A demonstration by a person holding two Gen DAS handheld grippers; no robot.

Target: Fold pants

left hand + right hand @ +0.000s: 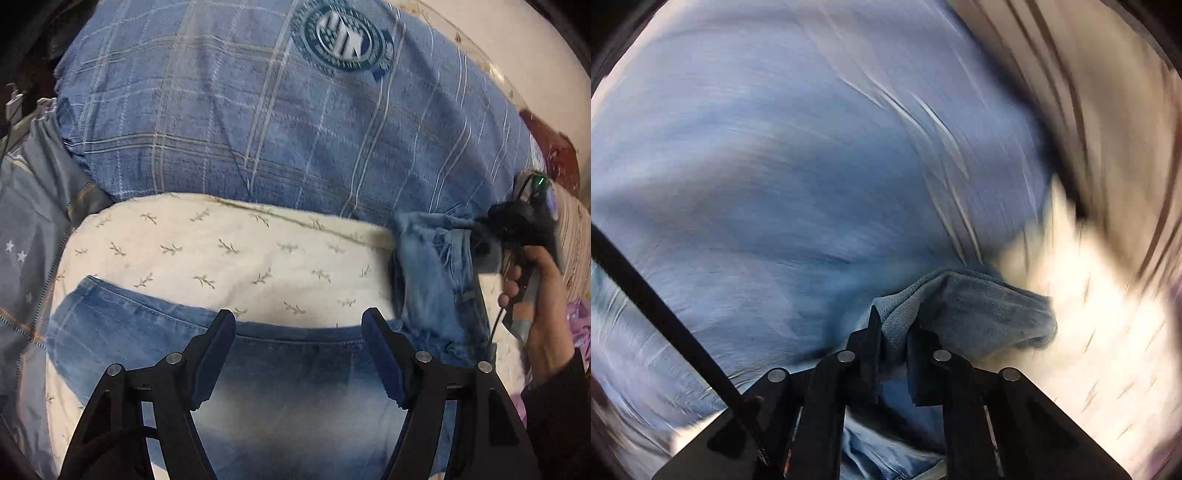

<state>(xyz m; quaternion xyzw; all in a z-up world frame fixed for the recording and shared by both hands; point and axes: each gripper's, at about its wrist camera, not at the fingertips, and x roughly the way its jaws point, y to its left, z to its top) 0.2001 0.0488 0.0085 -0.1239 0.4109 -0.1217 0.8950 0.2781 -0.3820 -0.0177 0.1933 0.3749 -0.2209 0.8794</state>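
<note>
Blue jeans [288, 387] lie on a cream leaf-print sheet [229, 254] on the bed. My left gripper [298, 328] is open and empty, its blue-padded fingers hovering just above the jeans' upper edge. At the right of the left wrist view, my right gripper [484, 240], held in a hand, grips a lifted end of the jeans [432, 280]. In the right wrist view, strongly motion-blurred, the right gripper [894, 328] is shut on a fold of pale denim [964, 306] that bunches out to the right of the fingers.
A blue plaid pillow [258, 122] with a round badge lies behind the sheet. A grey star-print cover [26, 236] is at the left. A pale wall [498, 40] and a dark red headboard [557, 155] are at the far right. Purple fabric [580, 325] lies at right.
</note>
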